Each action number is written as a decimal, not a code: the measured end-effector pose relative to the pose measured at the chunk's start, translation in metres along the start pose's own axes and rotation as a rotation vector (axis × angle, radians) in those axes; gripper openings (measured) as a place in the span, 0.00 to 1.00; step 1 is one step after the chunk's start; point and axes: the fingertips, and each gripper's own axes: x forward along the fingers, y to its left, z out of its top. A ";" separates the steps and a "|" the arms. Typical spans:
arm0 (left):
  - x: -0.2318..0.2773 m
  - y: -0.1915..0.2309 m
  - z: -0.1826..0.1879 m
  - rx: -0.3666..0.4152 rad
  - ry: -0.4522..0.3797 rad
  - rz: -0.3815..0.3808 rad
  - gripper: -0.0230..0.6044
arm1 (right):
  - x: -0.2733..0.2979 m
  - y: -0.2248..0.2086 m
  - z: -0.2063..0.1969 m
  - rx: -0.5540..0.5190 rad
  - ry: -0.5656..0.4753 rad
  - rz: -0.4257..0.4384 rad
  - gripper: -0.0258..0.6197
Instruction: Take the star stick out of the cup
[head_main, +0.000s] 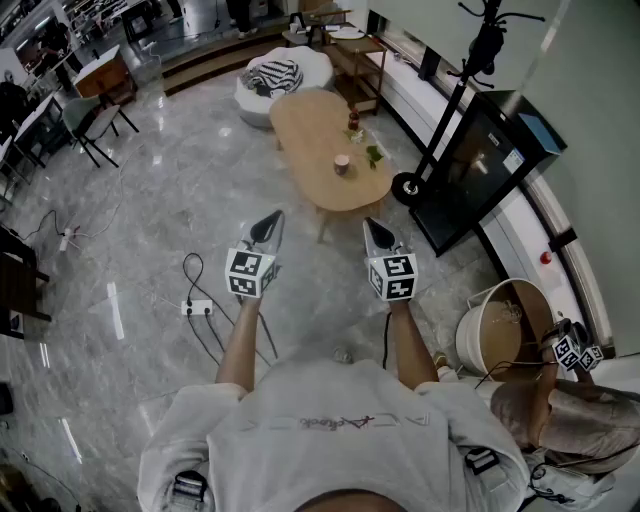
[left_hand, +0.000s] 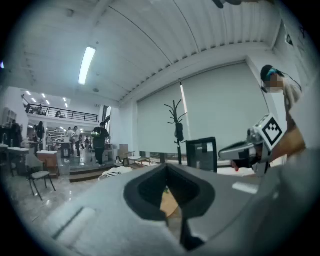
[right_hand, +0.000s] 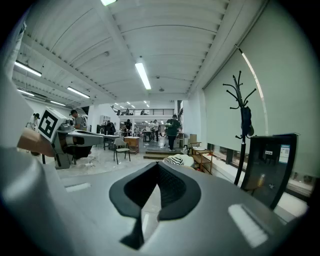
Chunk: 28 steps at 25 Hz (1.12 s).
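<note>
Floor (head_main: 150, 200): we stand on grey polished stone, and it fills most of the head view.
Table (head_main: 305, 125): a low, rounded wooden top at 12 o'clock from us, well apart from both grippers.
Screen (head_main: 478, 165): a dark panel on a stand at 2 o'clock, just beside the table's right edge.
Left gripper (head_main: 273, 217): we hold it out in front, pointing towards 12 o'clock. Its own view shows the jaws brought together with nothing between them.
Right gripper (head_main: 371, 226): held level with the left and near it, the jaws likewise pressed together and empty.
Bottle (head_main: 353, 121): a small dark one at the table's 3 o'clock side.
Cup (head_main: 342, 164): small and pale, upright on the near part of the table, at 6 o'clock from the bottle.
Star stick: we take it to be in the cup, but it is too small to make out from here.
Handling: we judge the stick light, thin and stiff, so it could twist or slip in a loose pinch.
Hold: we would pinch the shaft just above the rim and lift straight up. The cup looks light and could tip or come along, so the other gripper should steady it.
</note>
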 end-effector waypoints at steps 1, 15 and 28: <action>0.001 -0.001 0.001 -0.004 -0.001 0.003 0.04 | 0.000 -0.001 -0.001 0.002 0.001 0.000 0.05; 0.021 -0.018 -0.006 -0.014 0.010 -0.010 0.04 | -0.006 -0.022 -0.009 0.019 -0.005 0.026 0.05; 0.045 -0.059 0.005 0.004 0.022 0.017 0.04 | -0.027 -0.060 -0.021 0.008 0.011 0.064 0.05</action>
